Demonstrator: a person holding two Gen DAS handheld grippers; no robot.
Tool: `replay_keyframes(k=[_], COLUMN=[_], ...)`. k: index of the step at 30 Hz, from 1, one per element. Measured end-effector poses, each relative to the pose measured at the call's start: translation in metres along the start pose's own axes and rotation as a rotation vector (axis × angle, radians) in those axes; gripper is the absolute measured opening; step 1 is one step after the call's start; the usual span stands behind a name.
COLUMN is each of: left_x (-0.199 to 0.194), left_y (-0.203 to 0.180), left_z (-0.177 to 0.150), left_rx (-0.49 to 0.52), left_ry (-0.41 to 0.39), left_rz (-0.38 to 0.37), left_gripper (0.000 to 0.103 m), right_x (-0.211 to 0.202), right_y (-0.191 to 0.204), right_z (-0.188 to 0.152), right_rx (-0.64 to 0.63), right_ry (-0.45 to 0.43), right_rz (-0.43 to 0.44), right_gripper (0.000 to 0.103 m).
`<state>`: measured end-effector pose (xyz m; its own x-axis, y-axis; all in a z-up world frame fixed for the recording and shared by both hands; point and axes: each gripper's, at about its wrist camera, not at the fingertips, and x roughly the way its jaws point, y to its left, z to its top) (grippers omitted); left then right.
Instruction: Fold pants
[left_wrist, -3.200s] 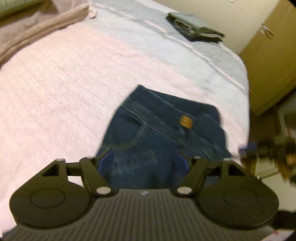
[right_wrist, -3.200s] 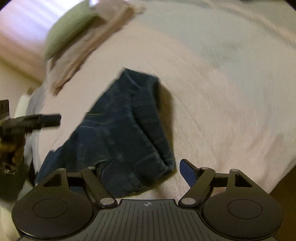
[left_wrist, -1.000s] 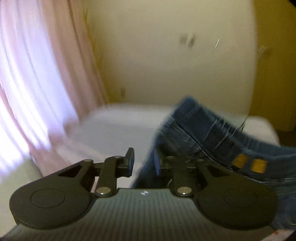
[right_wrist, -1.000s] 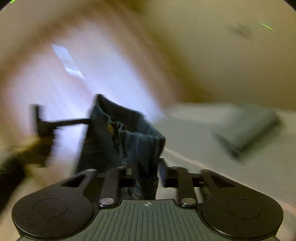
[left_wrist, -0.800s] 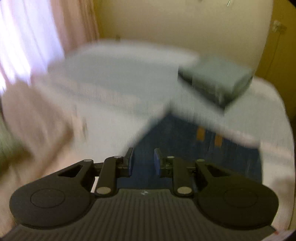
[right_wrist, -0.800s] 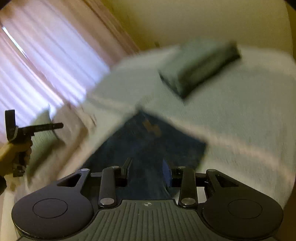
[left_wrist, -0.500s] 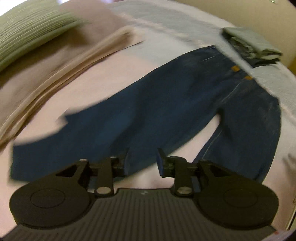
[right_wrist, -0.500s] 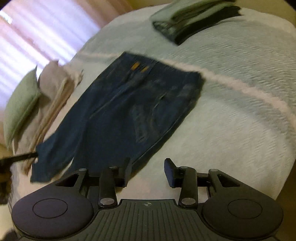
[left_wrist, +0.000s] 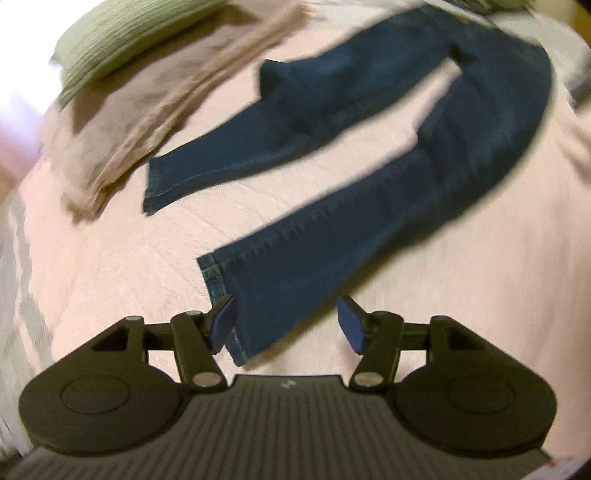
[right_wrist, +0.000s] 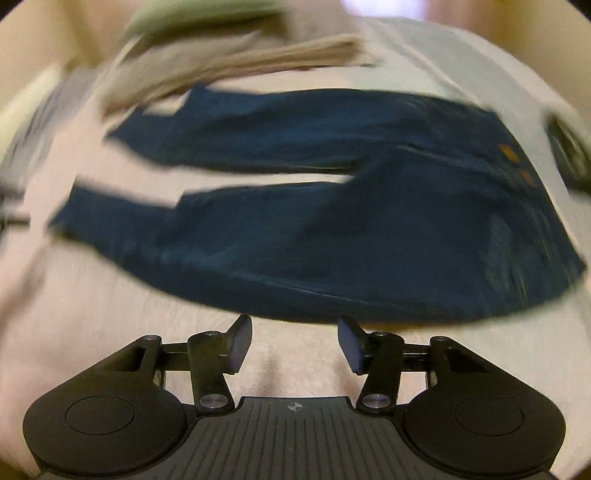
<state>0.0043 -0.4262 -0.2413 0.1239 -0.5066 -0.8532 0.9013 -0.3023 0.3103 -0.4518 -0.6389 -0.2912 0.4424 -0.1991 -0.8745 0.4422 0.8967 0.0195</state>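
Dark blue jeans (left_wrist: 388, 155) lie spread flat on the pale pink bedspread (left_wrist: 110, 266), both legs apart and the waist at the far right. My left gripper (left_wrist: 286, 321) is open over the hem of the nearer leg, whose cuff lies between its blue pads. In the right wrist view the jeans (right_wrist: 332, 229) stretch across the frame, with the waist and orange label at the right. My right gripper (right_wrist: 293, 341) is open just short of the nearer leg's long edge, with only bedspread between its fingers.
A folded beige blanket (left_wrist: 147, 92) and a green pillow (left_wrist: 122, 33) lie beyond the leg hems. A dark folded garment (right_wrist: 569, 151) sits past the waistband at the right edge. Pink bedspread (right_wrist: 92, 332) lies on my side of the jeans.
Both grippers lifted the jeans by the waist, let them drop spread out on the bed and opened. The left one has since moved to the nearer leg's hem, the right to its side edge.
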Motion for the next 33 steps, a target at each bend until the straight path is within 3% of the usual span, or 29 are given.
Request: replay_keyframes(k=[6,10,11,12,15,19,20,21,22,28,33], left_x=[0.054,0.080,0.083,0.085,0.083,0.047,0.034,0.019,0.004,-0.098,-0.131], left_y=[-0.040,-0.048,-0.049,-0.050,-0.049,-0.043,-0.044,-0.047,-0.050,-0.105,-0.188], left_z=[-0.024,-0.024,-0.023,-0.022,-0.018,-0.008,-0.007,-0.005,-0.004,-0.001,0.011], left_rx=[0.327,0.394,0.398,0.400,0.350,0.265,0.260,0.258,0.249,0.130,0.092], left_ry=[-0.032,-0.040,-0.038,-0.035,-0.016,-0.026,-0.024,-0.019,-0.010,0.077,0.177], left_rz=[0.053,0.097,0.110,0.126,0.136,0.154,0.163,0.168,0.169,0.183,0.160], left_gripper=[0.053,0.034,0.025,0.015,0.003,0.001,0.002,0.002,0.002,0.002,0.002], right_x=[0.045,0.060,0.064,0.068,0.071,0.075,0.076,0.077,0.075,0.019,-0.018], right_y=[0.033,0.016,0.008,0.000,-0.023,-0.050,-0.056,-0.062,-0.066,-0.072,-0.069], right_z=[-0.007,-0.024,-0.028,-0.031,-0.042,-0.051,-0.052,-0.052,-0.050,-0.047,-0.065], right_rx=[-0.439,-0.613,-0.637,-0.664,-0.765,-0.886,-0.909,-0.927,-0.937,-0.945,-0.969], right_ry=[0.061,0.105,0.114,0.122,0.131,0.125,0.116,0.118,0.120,0.083,0.078], right_rz=[-0.112,-0.224,-0.242,-0.258,-0.297,-0.265,-0.247,-0.228,-0.217,-0.207,-0.206], right_gripper=[0.054,0.054,0.054,0.054,0.053,0.049,0.037,0.016,0.010,0.005,0.004])
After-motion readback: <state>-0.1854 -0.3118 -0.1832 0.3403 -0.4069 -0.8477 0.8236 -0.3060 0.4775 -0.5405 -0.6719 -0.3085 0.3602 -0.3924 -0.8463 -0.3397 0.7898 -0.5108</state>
